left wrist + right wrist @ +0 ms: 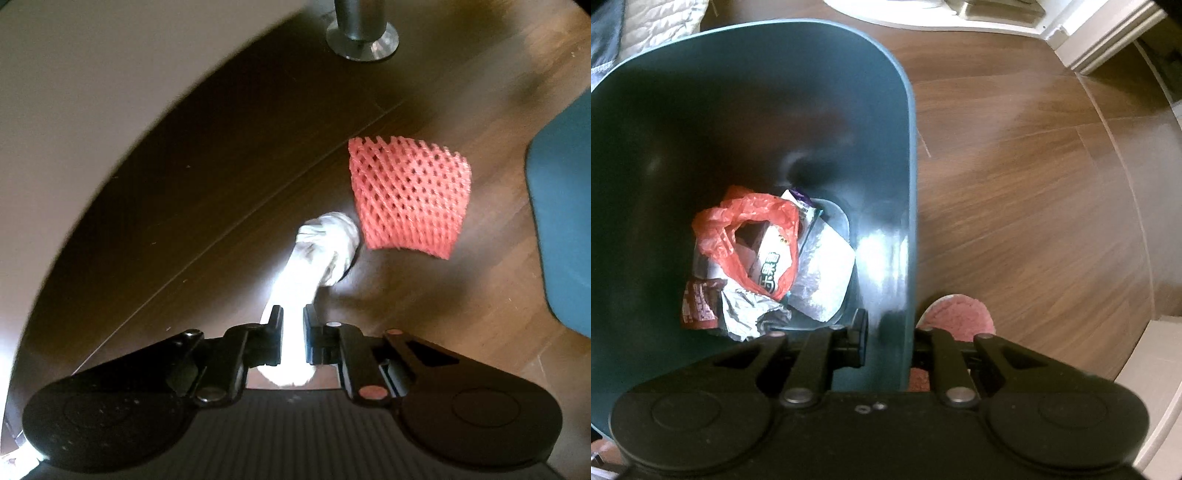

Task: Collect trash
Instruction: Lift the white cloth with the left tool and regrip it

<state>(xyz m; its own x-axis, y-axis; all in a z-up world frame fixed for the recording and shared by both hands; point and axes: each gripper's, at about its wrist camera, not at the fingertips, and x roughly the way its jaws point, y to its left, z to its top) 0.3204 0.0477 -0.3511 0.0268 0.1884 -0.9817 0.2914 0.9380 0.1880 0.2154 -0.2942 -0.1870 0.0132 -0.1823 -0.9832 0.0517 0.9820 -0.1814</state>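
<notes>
Tissue wad (325, 254): white crumpled paper, pinched by one end in the left tongs (293, 325); the loose end hangs toward the wooden floor (443, 302) at 12 o'clock from the tongs.
Left tongs: narrow, closed on the wad.
Risk, slip: the grip looks to be on a thin end only; a quick swing could pull the paper free or tear it.
Foam net (410, 199): red mesh sleeve on the floor at 1 o'clock from the wad, just beside it, uncollected.
Risk, snag: the hanging end could drag the net along.
Bin (908, 155): teal, open; its right wall is clamped by the right tongs (886, 332), one finger inside, one outside.
Right tongs: narrow, holding the bin wall.
Risk, tip: a pull on one wall could tilt the bin.
Bin contents: red plastic bag (753, 221), foil wrappers (750, 314) at the bottom.
Slipper (956, 314): pink, at 3 o'clock beside the bin.
</notes>
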